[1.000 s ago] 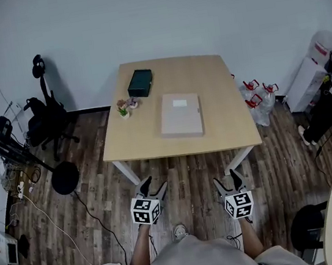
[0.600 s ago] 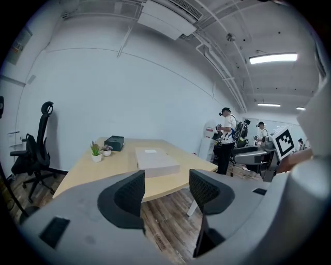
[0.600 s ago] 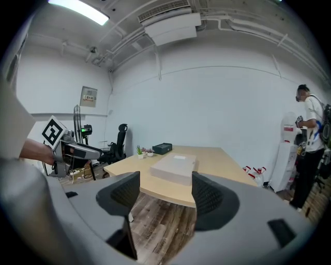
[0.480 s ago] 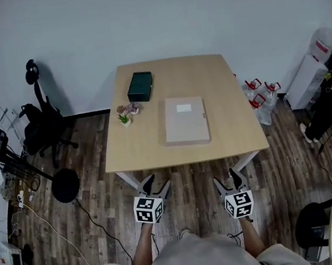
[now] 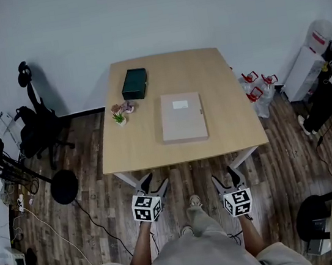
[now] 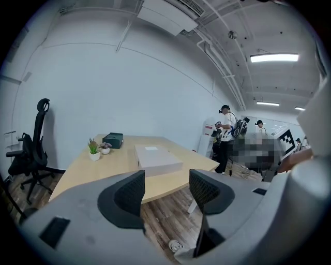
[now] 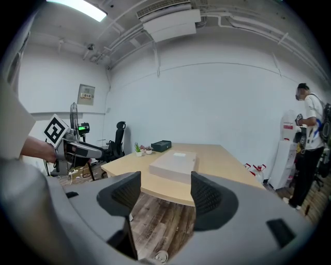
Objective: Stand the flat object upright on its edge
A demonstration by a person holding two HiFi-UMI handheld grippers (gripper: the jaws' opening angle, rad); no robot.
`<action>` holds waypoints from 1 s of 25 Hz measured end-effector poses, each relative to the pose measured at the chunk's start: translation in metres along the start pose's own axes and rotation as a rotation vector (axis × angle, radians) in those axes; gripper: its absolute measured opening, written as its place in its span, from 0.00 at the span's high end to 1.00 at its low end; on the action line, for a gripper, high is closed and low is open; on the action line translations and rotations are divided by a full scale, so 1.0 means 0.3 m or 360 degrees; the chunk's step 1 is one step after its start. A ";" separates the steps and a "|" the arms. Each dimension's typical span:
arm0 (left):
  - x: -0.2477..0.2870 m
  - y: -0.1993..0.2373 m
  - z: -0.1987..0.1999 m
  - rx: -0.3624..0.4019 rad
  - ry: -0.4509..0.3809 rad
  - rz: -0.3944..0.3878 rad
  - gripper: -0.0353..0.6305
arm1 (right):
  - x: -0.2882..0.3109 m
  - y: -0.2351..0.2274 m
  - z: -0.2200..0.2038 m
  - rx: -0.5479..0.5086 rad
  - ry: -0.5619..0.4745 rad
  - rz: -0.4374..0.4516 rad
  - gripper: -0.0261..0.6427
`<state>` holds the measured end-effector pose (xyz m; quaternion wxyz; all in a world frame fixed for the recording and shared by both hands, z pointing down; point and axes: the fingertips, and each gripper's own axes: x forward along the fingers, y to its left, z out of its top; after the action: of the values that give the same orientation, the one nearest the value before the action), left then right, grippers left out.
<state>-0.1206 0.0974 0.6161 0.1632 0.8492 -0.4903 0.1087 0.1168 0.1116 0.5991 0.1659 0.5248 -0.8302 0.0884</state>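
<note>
Head view shows the flat box (image 5: pixel 181 117) lying on its broad face on the table (image 5: pixel 234 131), a little right of the middle and closer to the near edge than the far one, its long sides running roughly along the right edge. No edge of it is lifted and nothing touches it, so I'd judge the task not yet begun: the approach, the grip, the tipping up and the balancing on an edge are all left for you to do.

Toward the far left corner sits a dark green box (image 5: pixel 134 83), and between it and the left edge stand two small potted plants (image 5: pixel 121 113). All of these are well apart from the flat box, so there is room around it.

Your left gripper (image 5: pixel 154 183) and right gripper (image 5: pixel 224 177) both hang over the wooden floor (image 5: pixel 94 189), short of the near edge and not touching the table. In the left gripper view the jaws stand wide apart with only floor and table edge between them. The right gripper view shows the same: jaws spread wide, holding nothing, with the flat box well ahead.
</note>
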 end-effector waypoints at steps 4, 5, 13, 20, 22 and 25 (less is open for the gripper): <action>0.039 0.014 0.004 0.0002 0.0009 -0.0008 0.56 | 0.031 -0.017 -0.002 0.0006 0.0007 -0.0004 0.53; 0.052 0.019 0.007 0.0001 0.0010 -0.0009 0.56 | 0.043 -0.022 -0.002 0.0005 0.0009 -0.0002 0.53; 0.192 0.081 0.045 -0.0002 0.0029 -0.0004 0.56 | 0.178 -0.096 0.023 0.0017 0.0013 0.0011 0.53; 0.360 0.167 0.099 -0.0034 0.0060 0.0034 0.57 | 0.355 -0.197 0.080 0.0017 0.0020 0.0046 0.53; 0.412 0.190 0.124 -0.0038 0.0069 0.0046 0.57 | 0.415 -0.233 0.099 0.0018 0.0026 0.0063 0.53; 0.483 0.236 0.166 -0.0054 0.0083 0.0071 0.57 | 0.506 -0.283 0.141 0.0027 0.0032 0.0084 0.53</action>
<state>-0.1091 -0.0704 0.6321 0.1878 0.8321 -0.5064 0.1261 0.1258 -0.0666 0.6134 0.1673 0.5032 -0.8413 0.1052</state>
